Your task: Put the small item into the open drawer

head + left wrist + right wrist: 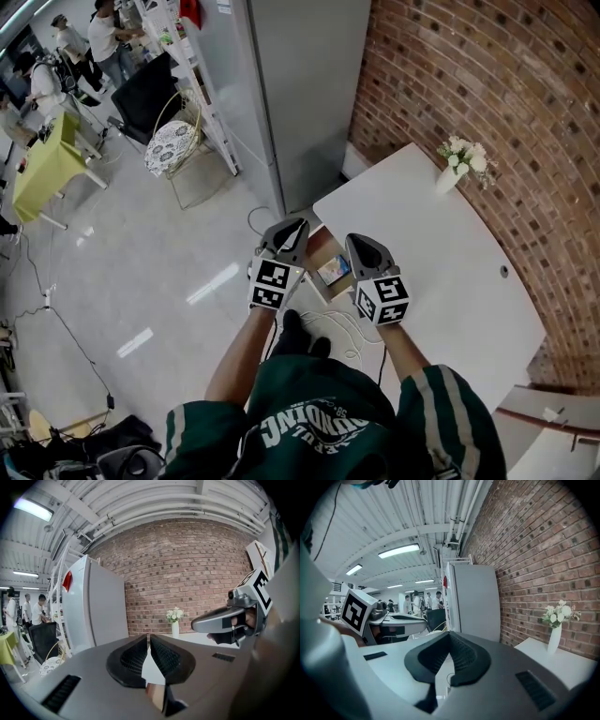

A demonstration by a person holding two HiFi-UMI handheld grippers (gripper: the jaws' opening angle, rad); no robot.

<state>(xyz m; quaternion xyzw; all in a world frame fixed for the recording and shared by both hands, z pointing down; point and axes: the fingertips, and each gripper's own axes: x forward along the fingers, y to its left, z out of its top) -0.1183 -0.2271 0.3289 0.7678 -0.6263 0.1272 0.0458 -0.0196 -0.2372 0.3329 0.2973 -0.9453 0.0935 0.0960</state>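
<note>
In the head view the open drawer [323, 251] juts out from the near edge of the white table [441, 253], showing a brown wooden inside. A small colourful item [335, 271] lies in it; I cannot tell what it is. My left gripper [292, 226] hovers just left of the drawer and my right gripper [356, 242] just right of it, both above it. The left gripper [149, 637] is shut with nothing between its pads. The right gripper [450, 635] is shut too, and empty. Each gripper view shows the other gripper alongside.
A white vase of flowers [458, 161] stands at the table's far corner by the brick wall [525, 103]. A tall grey cabinet [300, 84] stands beyond the drawer. White cables [342, 323] lie on the floor by my feet. Chairs and people are far left.
</note>
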